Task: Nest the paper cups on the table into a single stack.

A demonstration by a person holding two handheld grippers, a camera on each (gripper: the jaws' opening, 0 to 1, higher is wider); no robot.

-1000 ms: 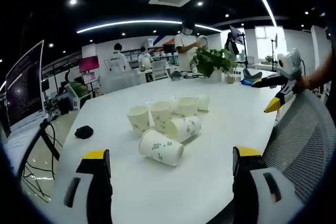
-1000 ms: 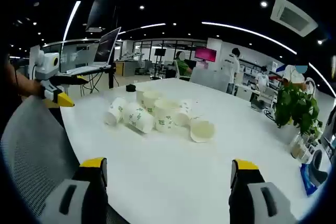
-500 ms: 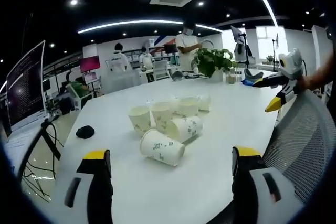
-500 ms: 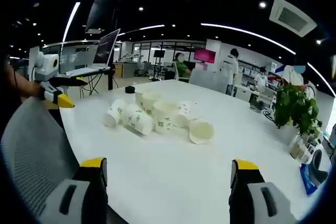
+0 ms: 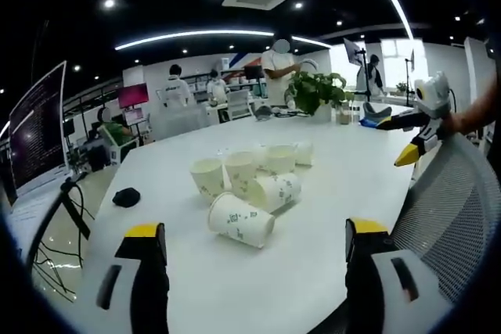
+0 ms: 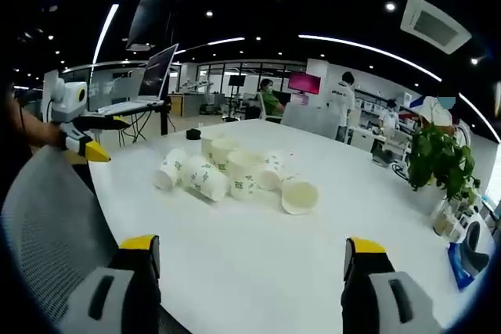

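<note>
Cups [image 5: 250, 185] lie in a loose cluster on the white worktop [image 5: 329, 240], near its middle and well apart from both tools. Landmark: the potted plant [image 5: 317, 91] at the worktop's far edge in the left gripper view.

Cup positions, left gripper view:
- One tipped cup [image 5: 239, 220] lies on its side, farthest from the plant.
- A second tipped cup [image 5: 275, 191] lies just beside it, toward the plant.
- Several cups stand upright in a row between these two and the plant.
- Cups at the back overlap in view, so the exact count cannot be told.

In the right gripper view, one cup [image 6: 299, 195] lies with its mouth toward the camera, on the plant side of the cluster.

Tool state:
- Left tool [image 5: 254, 271]: jaws spread wide, holding nothing, above the worktop's near edge.
- Right tool [image 6: 250, 275]: jaws spread wide, holding nothing, above the worktop's near edge.

Progress: judged as not yet started. No cup appears nested in another, and no cup is gripped. All remains: grip a cup, right the tipped ones, and nest each into a single stack.
</note>
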